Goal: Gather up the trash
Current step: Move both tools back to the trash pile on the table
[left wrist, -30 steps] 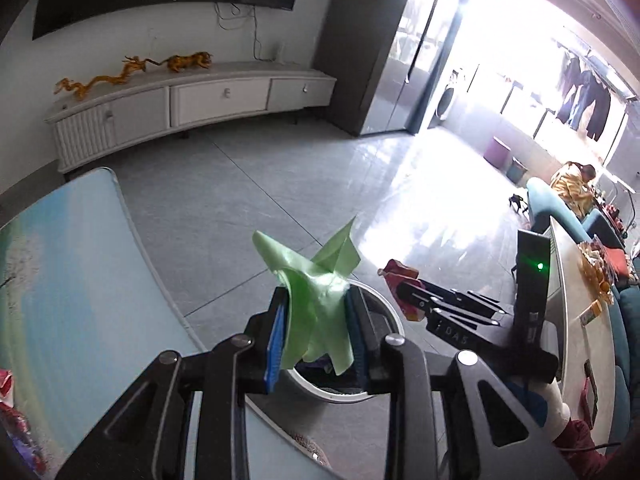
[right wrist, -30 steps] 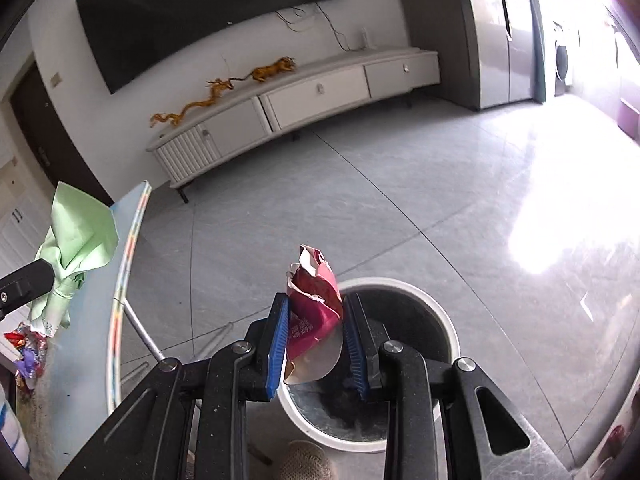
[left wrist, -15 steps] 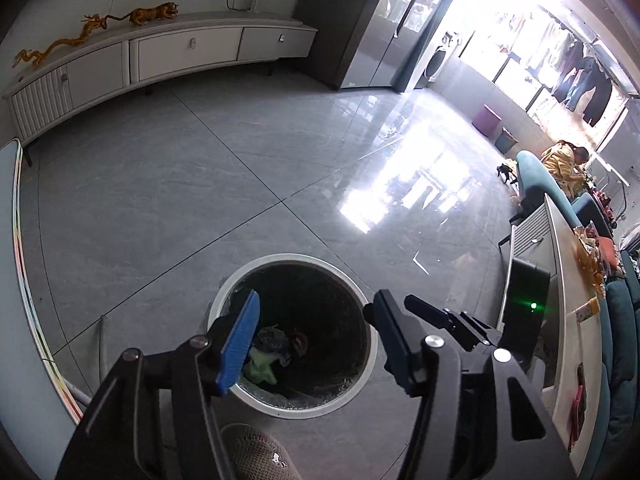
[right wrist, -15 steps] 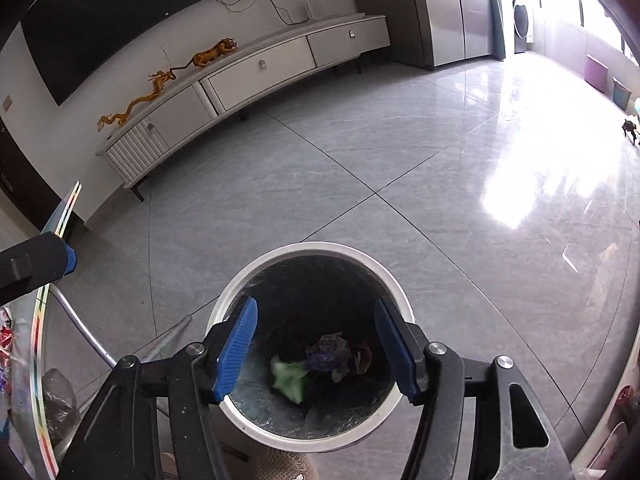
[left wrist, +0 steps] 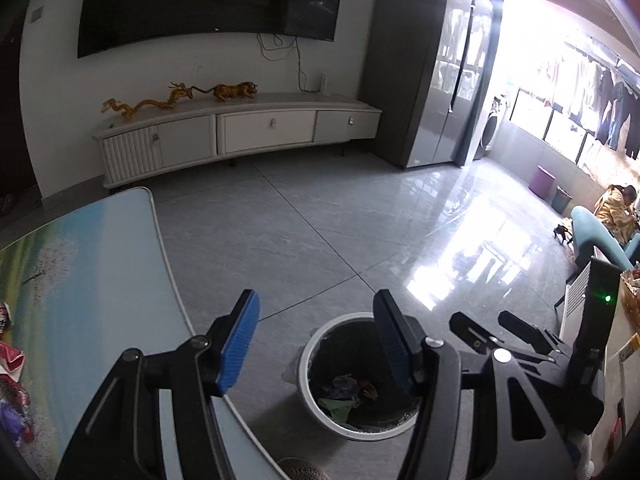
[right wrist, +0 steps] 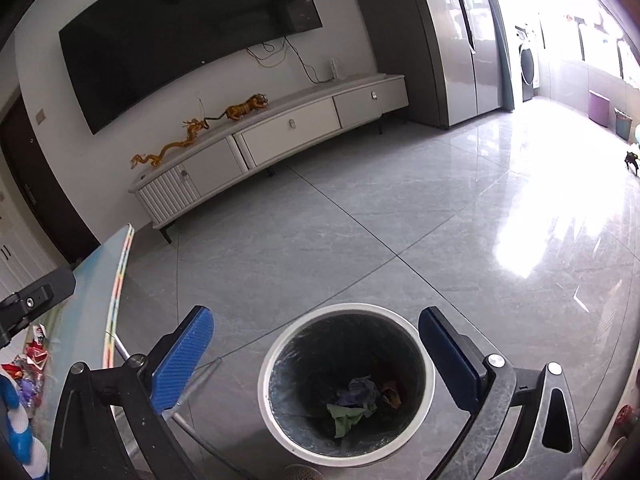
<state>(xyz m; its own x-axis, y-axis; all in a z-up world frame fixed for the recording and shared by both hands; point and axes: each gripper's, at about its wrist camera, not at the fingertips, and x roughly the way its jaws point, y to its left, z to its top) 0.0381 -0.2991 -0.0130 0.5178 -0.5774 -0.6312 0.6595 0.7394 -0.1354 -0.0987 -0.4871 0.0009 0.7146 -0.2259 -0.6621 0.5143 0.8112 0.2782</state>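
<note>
A round white-rimmed trash bin (right wrist: 264, 376) stands on the grey tile floor; it also shows in the left wrist view (left wrist: 304, 364). Inside lie a green paper (right wrist: 344, 416), a dark crumpled piece and a red wrapper (right wrist: 390, 394). My right gripper (right wrist: 316, 356) is open and empty above the bin. My left gripper (left wrist: 316, 340) is open and empty, above the table edge and the bin. More wrappers (left wrist: 12, 384) lie on the table at the left; they also show in the right wrist view (right wrist: 28, 364).
A table with a blue-green landscape print (left wrist: 80, 272) is at the left, on metal legs (right wrist: 192, 392). A white TV cabinet (left wrist: 240, 136) stands against the far wall. A sofa and a person (left wrist: 612, 212) are at the right.
Both grippers opened and dropped the green paper and the red wrapper into the bin. Since then both have tilted up and back; the table is again in the left view.
</note>
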